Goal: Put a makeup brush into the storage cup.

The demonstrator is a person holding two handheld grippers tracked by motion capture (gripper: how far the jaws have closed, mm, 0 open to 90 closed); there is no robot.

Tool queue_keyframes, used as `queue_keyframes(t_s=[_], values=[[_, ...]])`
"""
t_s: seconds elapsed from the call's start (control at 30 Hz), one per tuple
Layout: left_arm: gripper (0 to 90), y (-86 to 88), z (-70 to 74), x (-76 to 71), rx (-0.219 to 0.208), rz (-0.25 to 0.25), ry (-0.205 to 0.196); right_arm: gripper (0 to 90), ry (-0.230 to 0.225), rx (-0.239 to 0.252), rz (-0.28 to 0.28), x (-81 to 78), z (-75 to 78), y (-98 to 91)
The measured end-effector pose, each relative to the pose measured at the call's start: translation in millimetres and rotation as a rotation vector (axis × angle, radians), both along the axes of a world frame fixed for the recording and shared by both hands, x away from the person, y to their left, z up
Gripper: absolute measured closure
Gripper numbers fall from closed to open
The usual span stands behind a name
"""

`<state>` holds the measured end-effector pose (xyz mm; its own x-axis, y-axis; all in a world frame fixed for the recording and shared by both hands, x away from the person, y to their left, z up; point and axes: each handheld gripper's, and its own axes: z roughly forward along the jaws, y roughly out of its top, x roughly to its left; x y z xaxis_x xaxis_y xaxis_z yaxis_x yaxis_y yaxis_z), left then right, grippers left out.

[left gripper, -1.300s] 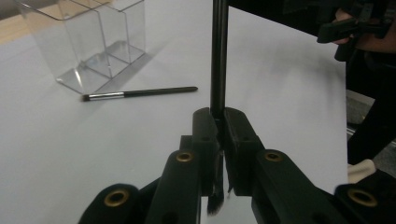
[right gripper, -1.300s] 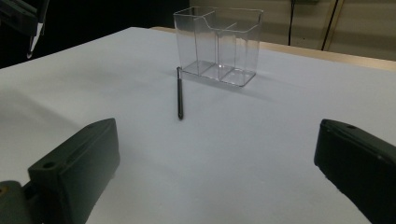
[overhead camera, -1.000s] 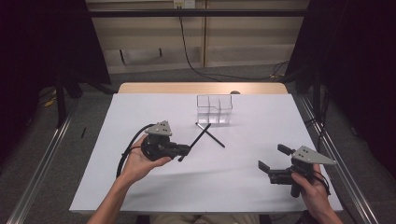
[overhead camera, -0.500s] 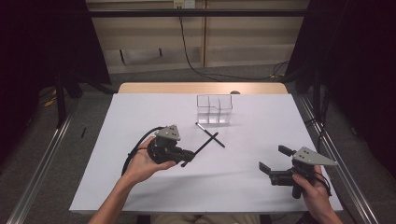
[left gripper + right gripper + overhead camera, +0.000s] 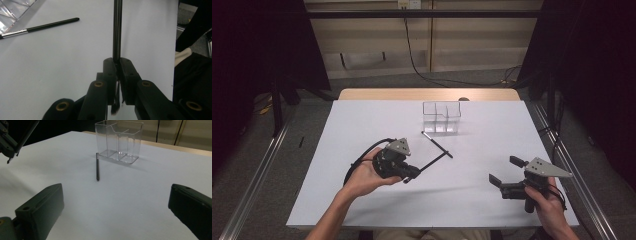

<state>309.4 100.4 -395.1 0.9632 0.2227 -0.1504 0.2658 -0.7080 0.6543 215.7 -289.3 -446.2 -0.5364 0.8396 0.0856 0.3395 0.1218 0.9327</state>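
Left gripper view showed the left tongs [image 5: 117, 75] clenched on a black brush [image 5: 117, 30]; right tongs [image 5: 117, 202] gaped; no lettering readable.

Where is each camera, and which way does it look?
High view: sits above the person's side, looks forward and down on the table; both forearms, the left gripper holding a brush, and the open right gripper show.
Left gripper view: rides the left gripper, looks along its shut jaws and the brush.
Right gripper view: rides the right gripper, looks across the table at the clear holder between its open jaws.
All three share the second brush lying on the table.
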Motion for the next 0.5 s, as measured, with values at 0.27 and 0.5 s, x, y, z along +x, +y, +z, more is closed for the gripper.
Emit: queue_keyframes(t_s=[0.27, 0.5], values=[[84.0, -4.9, -0.6, -3.0, 0.078, -0.028, -0.001, 0.0, 0.001, -0.005, 0.006, -0.1, -0.2, 0.7], [84.0, -7.0, 0.2, -6.0, 0.145, -0.039, -0.006, 0.0, 0.003, -0.008, 0.009, 0.1, -0.6, 1.4]])
